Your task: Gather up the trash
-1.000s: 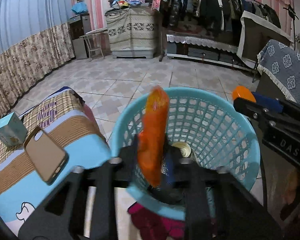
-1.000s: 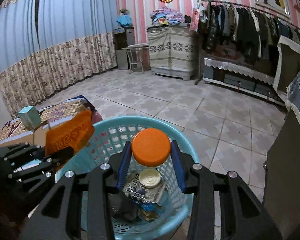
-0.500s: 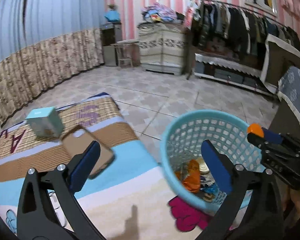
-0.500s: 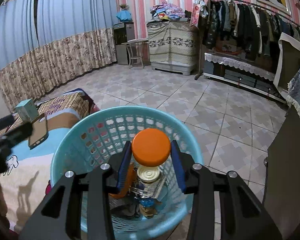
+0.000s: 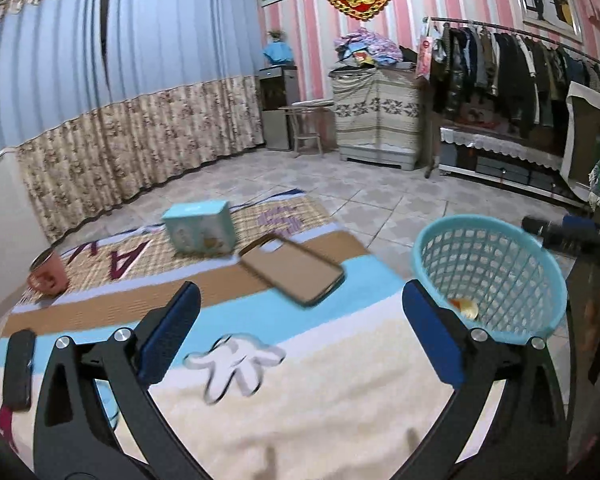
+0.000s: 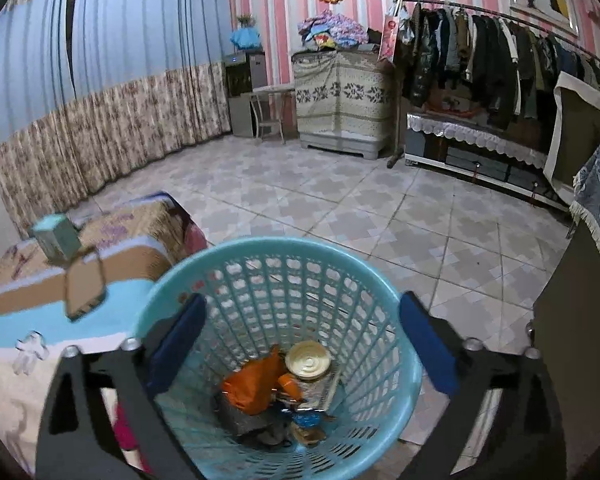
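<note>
The right gripper (image 6: pixel 302 346), above the round turquoise plastic mesh basket (image 6: pixel 396 300), is springing apart, empty; its orange cap has just dropped among the wrappers below. The left gripper (image 5: pixel 300 336), released too, has swung left over the cartoon-print blanket (image 5: pixel 340 408), seeking more trash

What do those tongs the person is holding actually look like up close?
Both pairs look alike. The left tongs have two black plastic arms that spread out in a V, each tipped with a flat, dark blue pad and fastened with small silver screws. The right tongs show the same black arms, blue pads and silver screws. No cables, sleeves or hands are visible.
</note>
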A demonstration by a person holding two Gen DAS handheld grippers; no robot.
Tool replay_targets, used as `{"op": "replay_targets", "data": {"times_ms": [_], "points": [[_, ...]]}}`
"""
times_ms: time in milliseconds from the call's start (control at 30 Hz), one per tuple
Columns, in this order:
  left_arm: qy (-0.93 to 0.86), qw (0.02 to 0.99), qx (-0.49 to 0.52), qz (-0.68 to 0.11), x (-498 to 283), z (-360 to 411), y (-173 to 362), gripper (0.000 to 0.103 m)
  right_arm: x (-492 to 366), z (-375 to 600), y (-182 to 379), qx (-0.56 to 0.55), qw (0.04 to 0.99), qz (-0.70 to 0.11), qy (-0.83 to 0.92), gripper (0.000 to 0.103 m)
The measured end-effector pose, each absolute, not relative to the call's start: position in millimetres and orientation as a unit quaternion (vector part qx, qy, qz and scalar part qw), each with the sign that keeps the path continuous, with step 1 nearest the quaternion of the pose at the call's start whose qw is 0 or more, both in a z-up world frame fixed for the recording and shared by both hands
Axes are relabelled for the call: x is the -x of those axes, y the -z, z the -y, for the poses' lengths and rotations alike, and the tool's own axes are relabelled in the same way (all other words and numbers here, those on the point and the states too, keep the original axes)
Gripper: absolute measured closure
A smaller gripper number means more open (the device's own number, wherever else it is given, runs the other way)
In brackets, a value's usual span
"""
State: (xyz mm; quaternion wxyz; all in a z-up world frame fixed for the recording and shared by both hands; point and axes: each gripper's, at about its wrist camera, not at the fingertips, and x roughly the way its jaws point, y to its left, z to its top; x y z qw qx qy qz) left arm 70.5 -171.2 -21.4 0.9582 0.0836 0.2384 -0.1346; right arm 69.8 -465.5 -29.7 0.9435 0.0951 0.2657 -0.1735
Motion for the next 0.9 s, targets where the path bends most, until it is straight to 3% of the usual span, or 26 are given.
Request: {"op": "replay_targets", "data": {"times_ms": [300, 533, 900], "points": [[0.08, 0.97, -0.022, -0.23, -17, 98, 16, 0.005, -24, 365, 24, -0.074, 0.955, -0.259, 0.127, 0.004], [0.055, 0.975, -0.032, -0.212, 8, 72, 9, 0.005, 4, 281, 25, -0.065, 0.96, -0.26, 0.082, 0.004], [0.027, 0.975, -0.047, -0.214, 26, 38, 13, 0.005, 40, 240, 20, -0.027, 0.965, -0.242, 0.094, 0.004]]}}
